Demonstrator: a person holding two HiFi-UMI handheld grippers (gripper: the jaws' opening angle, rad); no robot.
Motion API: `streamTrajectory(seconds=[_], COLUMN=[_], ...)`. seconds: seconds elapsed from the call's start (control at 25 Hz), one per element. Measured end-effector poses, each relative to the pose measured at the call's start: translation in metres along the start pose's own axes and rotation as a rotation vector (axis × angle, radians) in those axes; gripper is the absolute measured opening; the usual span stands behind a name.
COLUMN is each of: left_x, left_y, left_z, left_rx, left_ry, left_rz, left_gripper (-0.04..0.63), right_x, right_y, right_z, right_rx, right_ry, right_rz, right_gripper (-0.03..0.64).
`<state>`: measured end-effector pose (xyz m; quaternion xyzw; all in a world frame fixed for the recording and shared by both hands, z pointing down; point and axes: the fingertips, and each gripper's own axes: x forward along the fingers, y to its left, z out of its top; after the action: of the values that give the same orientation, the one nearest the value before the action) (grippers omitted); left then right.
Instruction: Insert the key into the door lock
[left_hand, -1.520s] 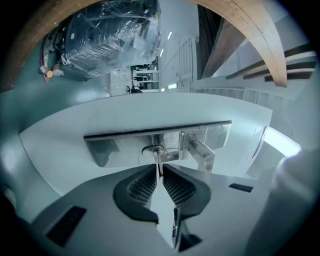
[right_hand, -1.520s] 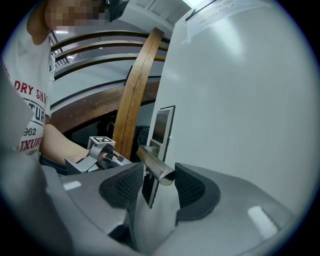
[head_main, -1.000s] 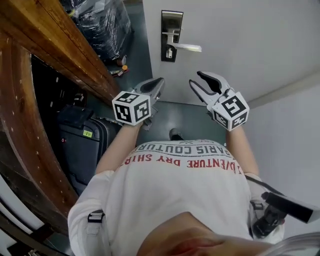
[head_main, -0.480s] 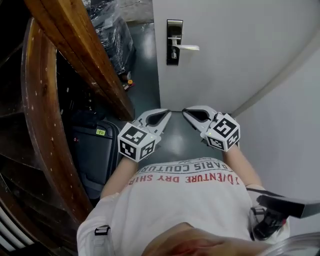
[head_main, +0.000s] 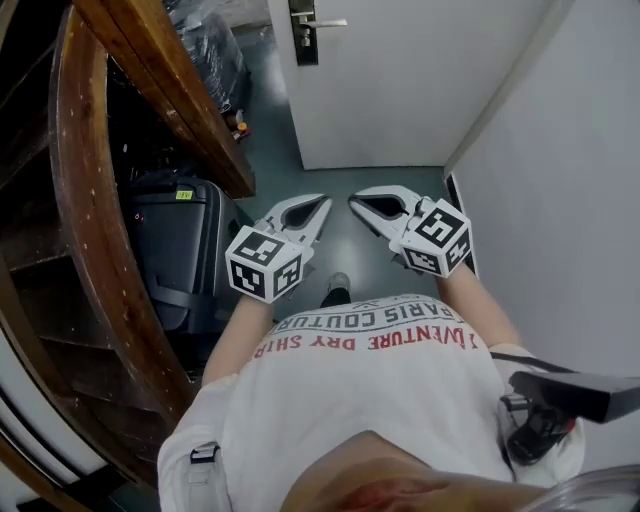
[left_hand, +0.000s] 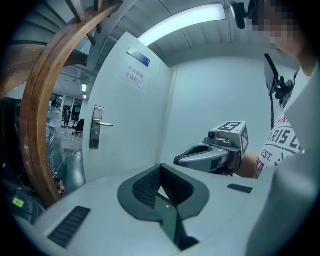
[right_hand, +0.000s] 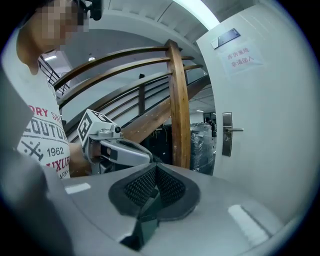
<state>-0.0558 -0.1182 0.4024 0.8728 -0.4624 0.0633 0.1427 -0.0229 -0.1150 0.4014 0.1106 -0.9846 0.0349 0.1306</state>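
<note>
The white door (head_main: 400, 80) stands at the top of the head view, with its metal lock plate (head_main: 303, 20) and lever handle (head_main: 328, 21) far off. A tiny pale speck sits below the handle; it is too small to name. Both grippers are held close to the person's chest, well back from the door. My left gripper (head_main: 318, 203) is shut, its pads meeting at the tip (left_hand: 160, 167) with no key showing between them. My right gripper (head_main: 356, 201) is shut too (right_hand: 156, 167) and holds nothing. The lock plate (left_hand: 96, 127) (right_hand: 227, 134) shows small in both gripper views.
A curved wooden stair rail (head_main: 150, 90) runs down the left. A black suitcase (head_main: 175, 250) stands beneath it, and plastic-wrapped goods (head_main: 205, 40) lie beyond. A pale wall (head_main: 560, 200) closes the right side. The person's shoe (head_main: 335, 290) is on the grey floor.
Both grippers have drawn back from the lock and handle to the person's chest, and the door now lies farther away. The right gripper, open round the handle before, has shut.
</note>
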Motion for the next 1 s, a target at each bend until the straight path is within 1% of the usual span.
streamTrajectory(seconds=[0.16,0.24,0.32,0.44,0.6,0.72,0.84,1.0], left_x=[-0.050,-0.072,-0.093,-0.121,-0.151,-0.166,-0.173,-0.183], left_y=[-0.106,-0.152,-0.190,-0.231,-0.270,-0.290,-0.297,-0.300], left_z=[-0.049,-0.062,-0.064,-0.062,-0.057,-0.063,-0.066,-0.059], left_rx=[-0.020,-0.030,-0.026,-0.009,0.003,0.019,0.024,0.026], left_ry=[0.011,0.015,0.014,0.014,-0.013,-0.021,-0.014,-0.026], left_rz=[-0.019,-0.023,-0.027,-0.023,0.000,0.008,0.005,0.004], left_gripper=[0.003,0.003,0.003,0.002,0.003,0.003,0.003,0.003], right_x=[-0.079,-0.113,-0.140,-0.169,-0.200,-0.213,-0.216,-0.216], right_y=[0.091,0.131,0.163,0.202,0.236,0.256,0.266,0.276], right_z=[-0.044,-0.056,-0.055,-0.044,-0.037,-0.040,-0.042,-0.037], right_rx=[0.051,0.064,0.062,0.046,0.009,0.002,0.009,0.007], right_ry=[-0.004,0.001,-0.005,-0.023,-0.043,-0.053,-0.055,-0.052], right_rz=[-0.028,-0.031,-0.031,-0.030,-0.050,-0.053,-0.046,-0.039], right_gripper=[0.002,0.002,0.002,0.002,0.002,0.002,0.002,0.002])
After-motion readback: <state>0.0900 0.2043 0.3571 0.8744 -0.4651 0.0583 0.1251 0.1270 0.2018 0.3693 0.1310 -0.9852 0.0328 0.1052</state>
